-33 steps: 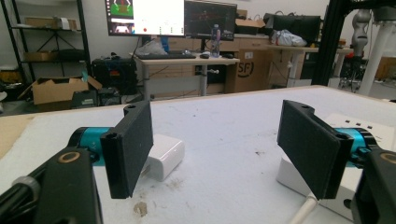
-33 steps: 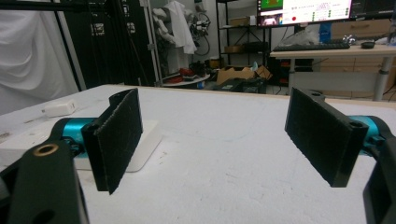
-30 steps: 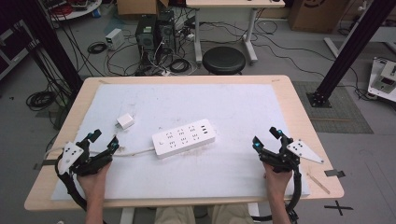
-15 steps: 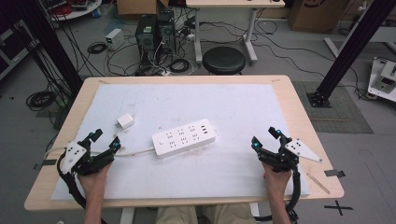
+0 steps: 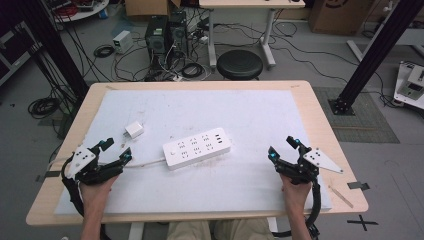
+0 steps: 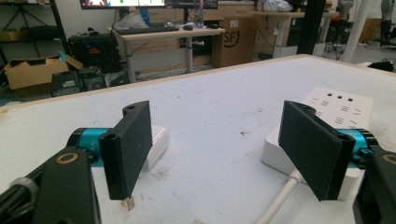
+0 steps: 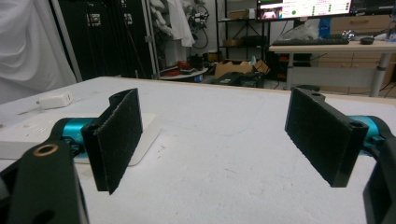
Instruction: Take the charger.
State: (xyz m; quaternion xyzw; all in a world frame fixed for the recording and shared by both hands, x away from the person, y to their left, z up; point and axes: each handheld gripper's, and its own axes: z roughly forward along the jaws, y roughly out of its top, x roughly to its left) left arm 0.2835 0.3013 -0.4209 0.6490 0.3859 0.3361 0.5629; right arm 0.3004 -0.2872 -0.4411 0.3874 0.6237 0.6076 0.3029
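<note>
A white power strip point(image 5: 197, 147) lies in the middle of the white mat, its cable point(image 5: 145, 162) trailing left. A small white plug adapter point(image 5: 134, 130) sits to its upper left. My left gripper point(image 5: 115, 150) rests at the mat's left edge, open, with nothing between its jaws. In the left gripper view the adapter point(image 6: 156, 141) lies behind the left jaw and the power strip point(image 6: 327, 112) behind the right jaw. My right gripper point(image 5: 283, 147) rests at the right of the mat, open and empty. The right gripper view shows the power strip point(image 7: 28, 133) and the adapter point(image 7: 55, 100) far left.
The wooden table point(image 5: 310, 107) carries a white mat point(image 5: 220, 110). Black tape marks point(image 5: 359, 185) lie near the right edge. A black stool point(image 5: 241, 64), computer towers point(image 5: 165, 32) and floor cables stand beyond the far edge.
Both grippers have barely shifted; the left one has crept slightly forward. Power strip and adapter have not moved.
</note>
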